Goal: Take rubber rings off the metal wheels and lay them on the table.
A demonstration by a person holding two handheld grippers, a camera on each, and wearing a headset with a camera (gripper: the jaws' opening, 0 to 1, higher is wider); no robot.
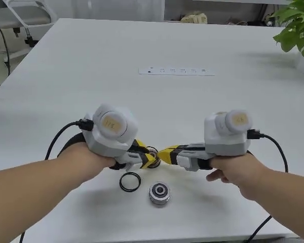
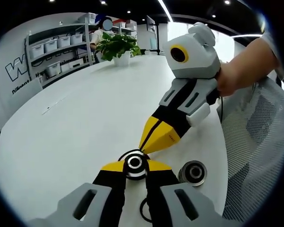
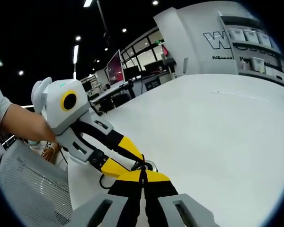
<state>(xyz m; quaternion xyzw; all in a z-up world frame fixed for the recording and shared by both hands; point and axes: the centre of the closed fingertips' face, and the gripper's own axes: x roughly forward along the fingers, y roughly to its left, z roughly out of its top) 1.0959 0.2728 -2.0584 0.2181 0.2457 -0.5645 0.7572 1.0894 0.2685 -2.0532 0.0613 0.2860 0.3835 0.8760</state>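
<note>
Metal wheel (image 2: pixel 135 165), black rubber ring round it, sits low-centre, clamped in the left gripper (image 1: pixel 149 158). Right gripper (image 3: pixel 143 171) is pinched closed with its tip touching the wheel's rim; can't tell if it's got the ring. Just below on the table (image 1: pixel 91 61): loose rubber ring (image 1: pixel 130 181), second wheel (image 1: pixel 159 193). Power strip (image 1: pixel 177 71) higher up.

A white power strip (image 1: pixel 177 71) lies flat; a leafy plant (image 1: pixel 296 28) stands right of it, an office chair (image 1: pixel 20 15) far left.

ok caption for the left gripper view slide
Left gripper grips a metal wheel while the right gripper touches its rim, jaws shut.
</note>
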